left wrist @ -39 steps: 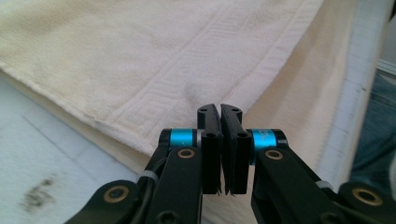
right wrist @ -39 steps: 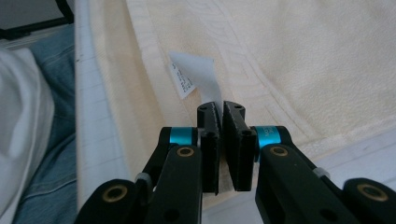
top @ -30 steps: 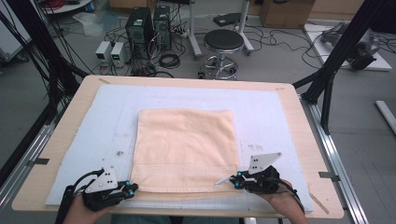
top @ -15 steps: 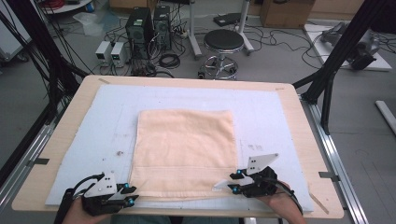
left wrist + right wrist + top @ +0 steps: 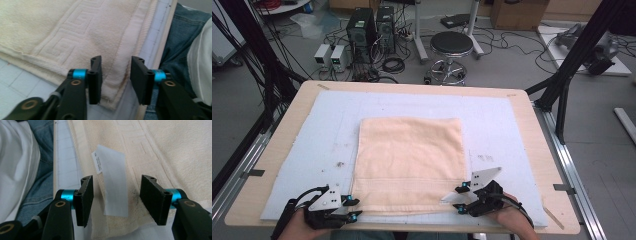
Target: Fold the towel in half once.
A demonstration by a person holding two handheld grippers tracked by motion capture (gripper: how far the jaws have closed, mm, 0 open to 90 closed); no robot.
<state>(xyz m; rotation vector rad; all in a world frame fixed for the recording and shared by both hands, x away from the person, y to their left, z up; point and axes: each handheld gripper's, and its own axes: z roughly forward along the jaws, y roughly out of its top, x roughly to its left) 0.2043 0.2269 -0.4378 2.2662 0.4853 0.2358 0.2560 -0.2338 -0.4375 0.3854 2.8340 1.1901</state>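
A cream towel [image 5: 412, 160] lies folded flat on the pale mat [image 5: 512, 130]. My left gripper [image 5: 356, 209] sits at its near left corner. In the left gripper view that gripper [image 5: 116, 75] is open, its jaws having just parted, and the towel [image 5: 62, 30] corner lies under the gap untouched. My right gripper [image 5: 458, 199] sits at the near right corner. In the right gripper view it [image 5: 116, 197] is open and its jaws have just been widening. A white label [image 5: 112, 182] on the towel [image 5: 162, 150] hem lies between the jaws, free of the pads.
The mat covers a wooden table [image 5: 282, 150], whose near edge is just behind both grippers. The person's jeans [image 5: 180, 37] are close beyond that edge. A stool [image 5: 452, 45] and computer towers [image 5: 367, 30] stand on the floor past the far side.
Both grippers were shut at the towel's near corners and have opened, letting go of it. The towel's near edge now lies flat. The hands have barely shifted.
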